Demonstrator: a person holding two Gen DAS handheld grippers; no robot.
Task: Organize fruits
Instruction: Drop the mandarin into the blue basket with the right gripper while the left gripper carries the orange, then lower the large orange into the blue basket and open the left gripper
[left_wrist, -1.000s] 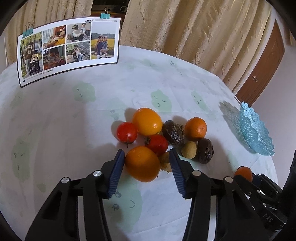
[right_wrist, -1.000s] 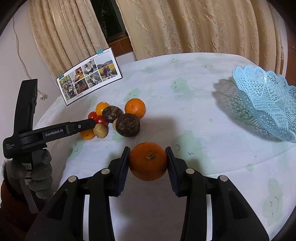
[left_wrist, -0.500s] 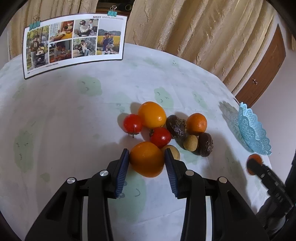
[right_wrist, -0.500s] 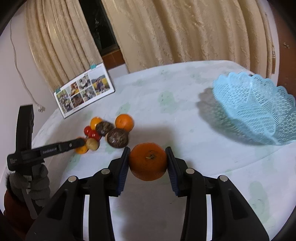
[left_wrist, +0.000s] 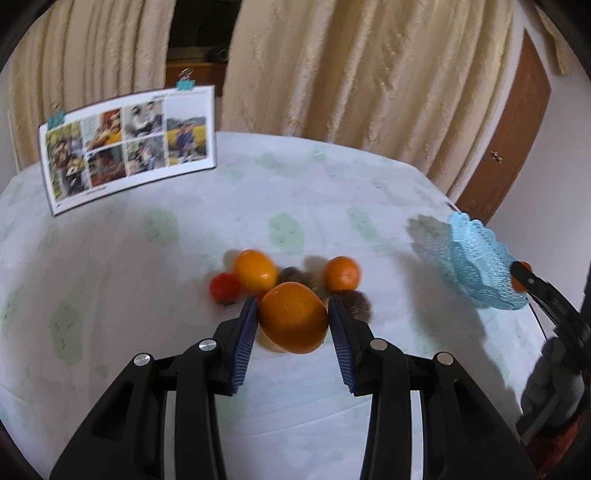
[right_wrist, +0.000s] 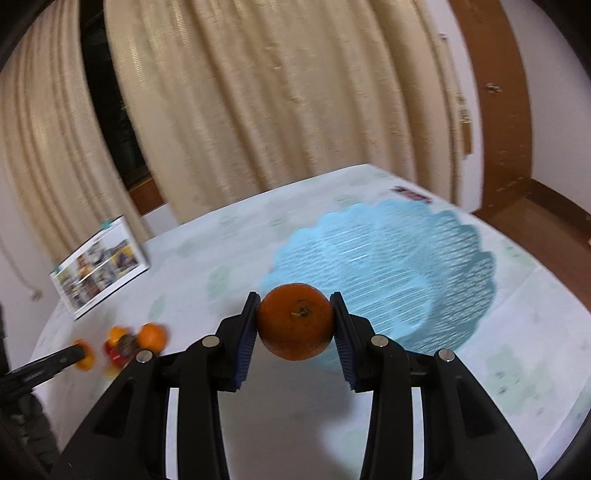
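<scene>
Both of my tongs are loaded. The right tongs (right_wrist: 295, 325) clamp a dark orange (right_wrist: 295, 321) at its sides, hanging just short of the near rim of the blue lace basket (right_wrist: 424, 258). The left tongs (left_wrist: 291, 325) pinch a large orange (left_wrist: 293, 317) above the fruit pile (left_wrist: 288, 280) on the bench (left_wrist: 147, 258).

My worry is the round skin: the pads bite only two narrow strips, so a quick swing could roll either fruit out, and one dropped on the bench may run off the edge. If I release the right one too early, it lands outside the rim. The basket looks light, so a bump from the tongs could shove it.

Against the earlier frames, the left tongs have just been closing, and the large orange between them now sits clear of the cloth. The right tongs have carried their orange from mid-bench to the basket. The right view is smeared, so I think, but cannot swear, that the basket holds nothing.
</scene>
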